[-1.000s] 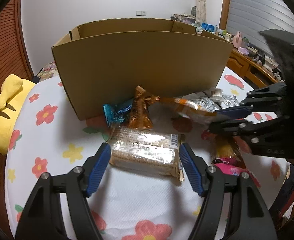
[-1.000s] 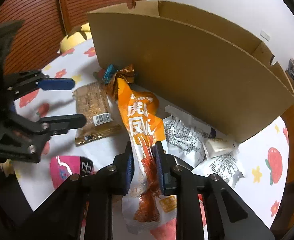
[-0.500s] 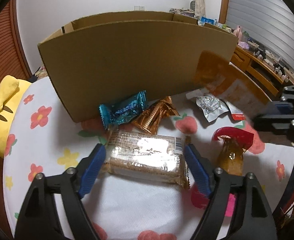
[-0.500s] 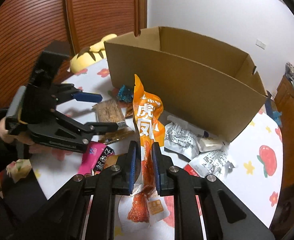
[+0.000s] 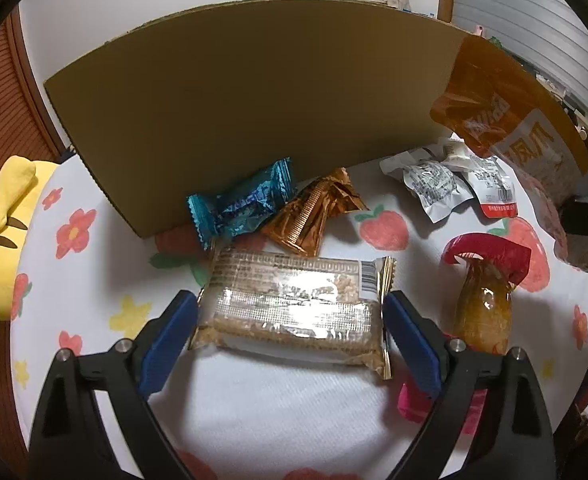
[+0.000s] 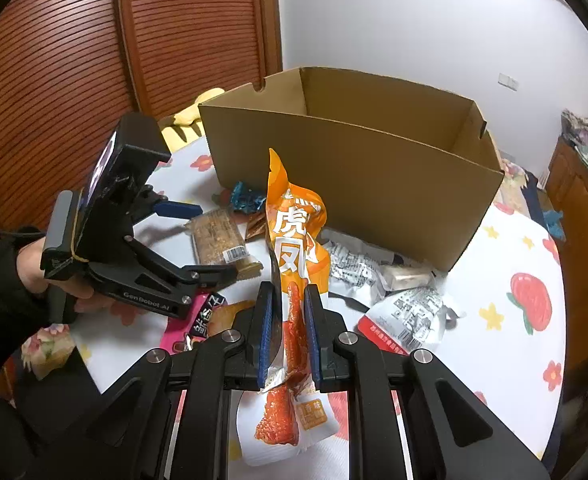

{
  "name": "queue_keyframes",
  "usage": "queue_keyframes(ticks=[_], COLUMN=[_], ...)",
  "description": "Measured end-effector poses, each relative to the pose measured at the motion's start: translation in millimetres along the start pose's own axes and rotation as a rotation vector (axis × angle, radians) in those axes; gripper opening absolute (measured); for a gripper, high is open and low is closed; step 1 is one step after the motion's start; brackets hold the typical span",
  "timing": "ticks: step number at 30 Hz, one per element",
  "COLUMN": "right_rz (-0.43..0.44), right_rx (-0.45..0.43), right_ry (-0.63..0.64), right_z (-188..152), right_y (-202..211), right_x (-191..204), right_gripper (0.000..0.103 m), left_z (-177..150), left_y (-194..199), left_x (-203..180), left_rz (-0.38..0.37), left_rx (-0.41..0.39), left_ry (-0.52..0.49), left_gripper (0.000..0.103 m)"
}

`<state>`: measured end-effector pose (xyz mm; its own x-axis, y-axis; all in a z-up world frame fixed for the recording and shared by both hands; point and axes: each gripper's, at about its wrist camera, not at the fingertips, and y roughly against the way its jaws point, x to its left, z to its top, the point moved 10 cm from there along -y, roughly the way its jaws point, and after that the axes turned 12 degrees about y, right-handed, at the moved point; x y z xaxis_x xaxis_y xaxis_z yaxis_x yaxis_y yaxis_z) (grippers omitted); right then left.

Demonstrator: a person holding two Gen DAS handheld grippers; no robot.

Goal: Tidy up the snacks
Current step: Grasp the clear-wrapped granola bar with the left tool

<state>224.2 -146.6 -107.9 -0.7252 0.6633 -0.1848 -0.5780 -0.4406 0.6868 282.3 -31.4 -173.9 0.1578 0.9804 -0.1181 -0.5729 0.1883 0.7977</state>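
Your right gripper (image 6: 288, 336) is closed tight on the orange snack pouch (image 6: 294, 240) — the blue pads press it from both sides and the pouch stands upright in the air, in front of the near wall of the cardboard box (image 6: 353, 168). In the left wrist view the same pouch (image 5: 505, 120) hangs at the right end of the box (image 5: 254, 112).

Your left gripper (image 5: 290, 320) is wide open, with one finger on each side of the clear-wrapped cracker pack (image 5: 294, 308), which lies flat on the flowered tablecloth (image 5: 254, 412). The pads are just beside the ends of the pack; I cannot tell if they touch it.

Near the box wall lie a blue candy wrapper (image 5: 242, 204) and a copper-coloured wrapper (image 5: 313, 212), touching each other. To the right are silver-white packets (image 5: 437, 184) and an amber packet with a red top (image 5: 483, 300). A pink packet (image 5: 413, 404) shows under the right finger. A yellow plush toy (image 5: 2, 232) sits at the left edge of the table.
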Motion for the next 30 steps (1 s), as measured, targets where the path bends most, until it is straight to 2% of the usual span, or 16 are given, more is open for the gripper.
queue_keyframes(ticks=[8, 11, 13, 15, 24, 30], right_rz=[0.003, 0.005, 0.004, 0.001, -0.013, -0.022], right_rx=[-0.007, -0.008, -0.010, -0.012, -0.009, -0.011], right_ry=[-0.006, -0.002, -0.005, -0.012, -0.039, -0.058], right_z=[-1.7, -1.9, -2.2, -3.1, -8.7, -12.6], right_y=[2.6, 3.4, 3.9, 3.9, 0.8, 0.8], right_x=[4.5, 5.7, 5.4, 4.5, -1.4, -3.9], right_gripper=[0.013, 0.013, 0.013, 0.013, 0.013, 0.013], left_z=[-1.9, -3.6, -4.7, -7.7, -18.5, -13.6], left_y=[-7.1, -5.6, -1.8, 1.9, 18.2, 34.9], left_x=[0.1, 2.0, 2.5, 2.7, 11.4, 12.7], left_rz=[0.003, -0.018, -0.025, -0.024, -0.005, -0.004], left_rx=[0.015, 0.013, 0.003, -0.002, -0.037, -0.088], left_ry=[-0.008, 0.011, 0.011, 0.009, 0.038, 0.064], left_gripper=[0.098, 0.093, 0.084, 0.082, 0.081, 0.080])
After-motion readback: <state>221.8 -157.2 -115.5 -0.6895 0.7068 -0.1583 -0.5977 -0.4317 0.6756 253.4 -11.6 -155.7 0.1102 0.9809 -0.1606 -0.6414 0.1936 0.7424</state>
